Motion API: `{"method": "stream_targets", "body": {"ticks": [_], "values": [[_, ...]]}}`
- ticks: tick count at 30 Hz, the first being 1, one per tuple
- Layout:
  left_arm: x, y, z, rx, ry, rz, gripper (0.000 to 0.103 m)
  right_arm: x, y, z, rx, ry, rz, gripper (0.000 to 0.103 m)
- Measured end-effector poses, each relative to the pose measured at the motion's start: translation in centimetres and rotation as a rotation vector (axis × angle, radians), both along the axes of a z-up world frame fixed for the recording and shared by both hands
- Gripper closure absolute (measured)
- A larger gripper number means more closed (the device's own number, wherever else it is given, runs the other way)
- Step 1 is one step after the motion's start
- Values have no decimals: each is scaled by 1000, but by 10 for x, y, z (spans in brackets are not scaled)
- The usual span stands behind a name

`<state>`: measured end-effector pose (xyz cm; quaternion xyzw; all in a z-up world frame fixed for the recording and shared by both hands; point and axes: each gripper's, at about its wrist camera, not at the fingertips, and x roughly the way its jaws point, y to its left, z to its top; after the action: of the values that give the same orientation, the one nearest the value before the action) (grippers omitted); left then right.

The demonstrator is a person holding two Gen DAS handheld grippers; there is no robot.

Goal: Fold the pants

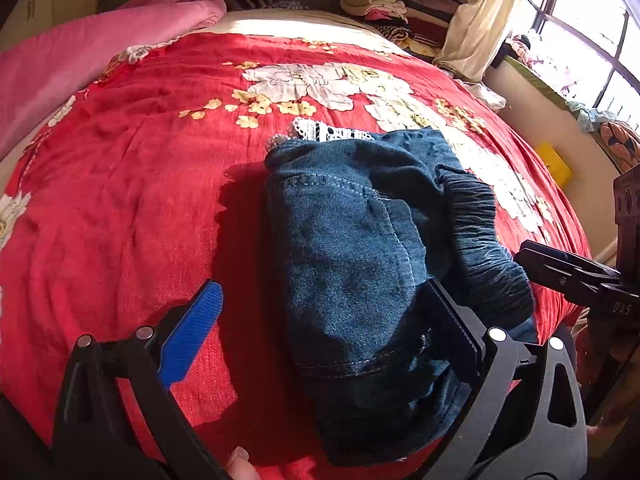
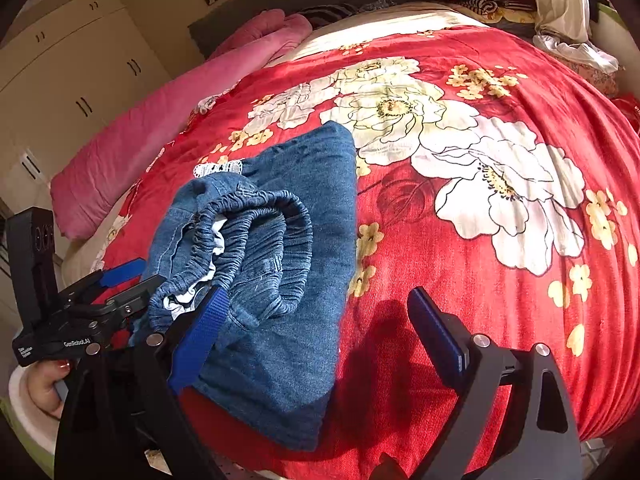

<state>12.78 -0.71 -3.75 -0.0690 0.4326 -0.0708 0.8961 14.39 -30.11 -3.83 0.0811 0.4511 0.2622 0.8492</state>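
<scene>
Folded denim pants lie as a compact bundle on the red floral bedspread, toward its near edge. Elastic waistband gathered on top at the bundle's right side; a strip of white lace trim shows at the bundle's far end.

Left gripper: tongs spread wide, straddling the near end of the pants; blue pad of one finger over bare bedspread left of the bundle, the other finger against denim. Nothing pinched.

Right gripper: tongs spread wide; one finger lies over the waistband side of the pants, the other over bare bedspread right of the bundle. Nothing pinched.

Around the pants: pink quilt rolled along the bedspread's far-left edge; stack of folded clothes beyond the far end of the bed; cream curtain and window far right of the pants; yellow box off the right edge; cream wardrobe beyond the pink quilt
</scene>
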Motion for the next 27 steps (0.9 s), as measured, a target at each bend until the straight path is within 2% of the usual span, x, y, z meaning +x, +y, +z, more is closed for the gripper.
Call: {"method": "stream_targets", "body": {"ticks": [6,13,17,18,20,22,23,24,26,27], "values": [[5,-1,-13,3,15,1,10,6,5,-12,45,24,1,13],[10,-3,-17,5,14,2,10,12,8,-22,98,39,0,19],[13,-3,-19,-5,21,1,10,12,16,-23,100,46,25,29],[13,-3,-19,-6,21,-2,10,11,19,-23,101,49,33,36],[14,-5,-19,-19,22,-11,15,9,24,-23,102,48,43,44],[15,-6,-18,-39,24,-29,31,8,25,-23,119,48,44,57],[14,-8,-18,-47,24,-39,36,7,25,-22,127,45,41,59],[14,-10,-17,-57,21,-55,47,6,26,-21,134,41,39,63],[13,-15,-14,-32,12,-65,55,2,28,-17,125,23,38,67],[12,-17,-12,-29,7,-74,64,1,30,-14,121,12,40,69]]}}
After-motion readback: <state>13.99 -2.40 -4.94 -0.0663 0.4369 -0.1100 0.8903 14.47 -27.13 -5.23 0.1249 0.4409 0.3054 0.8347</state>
